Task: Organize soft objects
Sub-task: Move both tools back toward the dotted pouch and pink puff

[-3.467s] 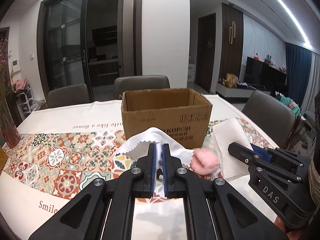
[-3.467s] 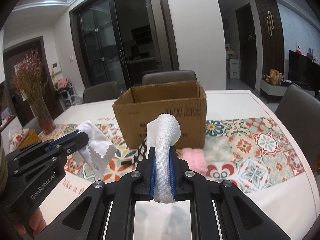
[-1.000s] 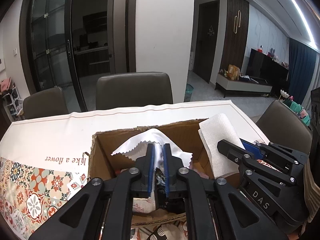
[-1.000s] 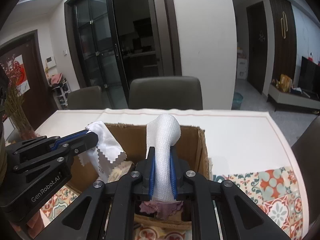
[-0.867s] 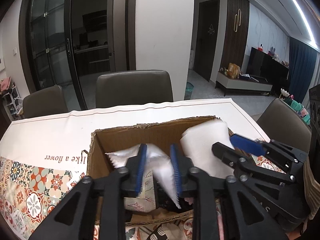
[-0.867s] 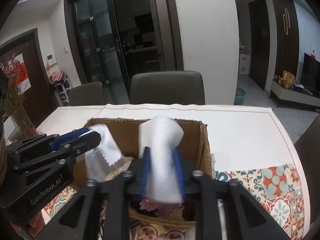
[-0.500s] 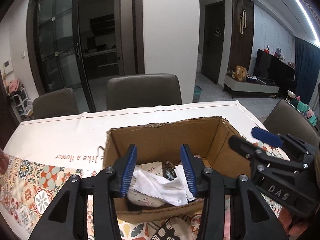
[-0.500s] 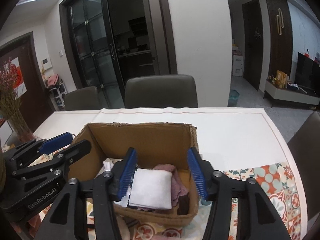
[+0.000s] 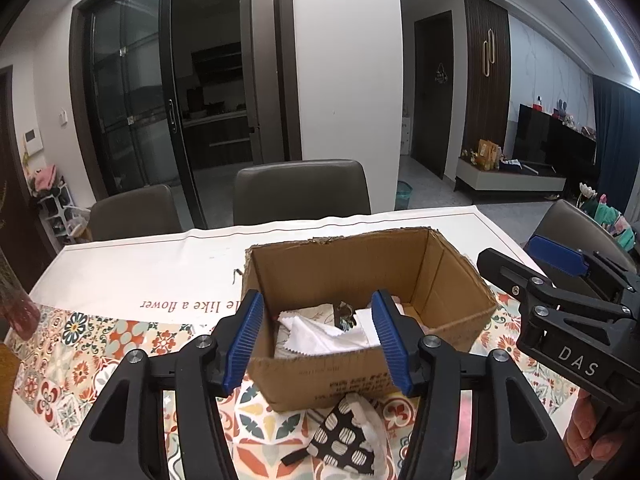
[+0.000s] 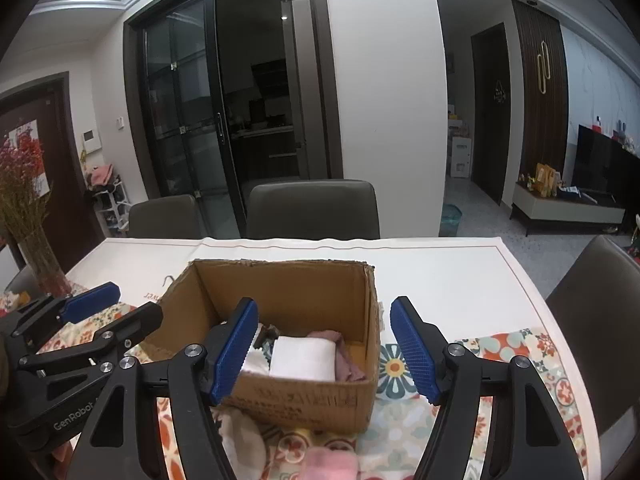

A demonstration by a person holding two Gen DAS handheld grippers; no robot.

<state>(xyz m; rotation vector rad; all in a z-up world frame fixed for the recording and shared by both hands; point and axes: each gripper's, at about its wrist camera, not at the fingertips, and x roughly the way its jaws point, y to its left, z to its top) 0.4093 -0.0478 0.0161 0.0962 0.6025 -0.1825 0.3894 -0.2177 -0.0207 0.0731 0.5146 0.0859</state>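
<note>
An open cardboard box (image 9: 456, 280) (image 10: 288, 292) stands on the patterned tablecloth. Inside lie a white zigzag-edged cloth (image 9: 320, 336), a folded white towel (image 10: 304, 358) and a mauve cloth (image 10: 346, 354). My left gripper (image 9: 318, 340) hovers before the box's near wall, jaws opening, nothing between them. My right gripper (image 10: 324, 348) is also held near the box front, jaws opening and empty. A black-and-white patterned cloth (image 9: 344, 436) lies on the table in front of the box. A pink fluffy item (image 10: 332, 464) and a cream cloth (image 10: 240, 436) lie near the right gripper.
Dark chairs (image 9: 300, 192) (image 10: 592, 320) stand round the table. A vase of dried flowers (image 10: 36, 248) sits at the far left. A hand (image 9: 592, 436) grips the right tool's handle. White tablecloth (image 10: 440, 272) stretches behind the box.
Both grippers let go of their white cloths, which dropped into the box. Both then drew back and a little up from the box, with jaws spreading wider.
</note>
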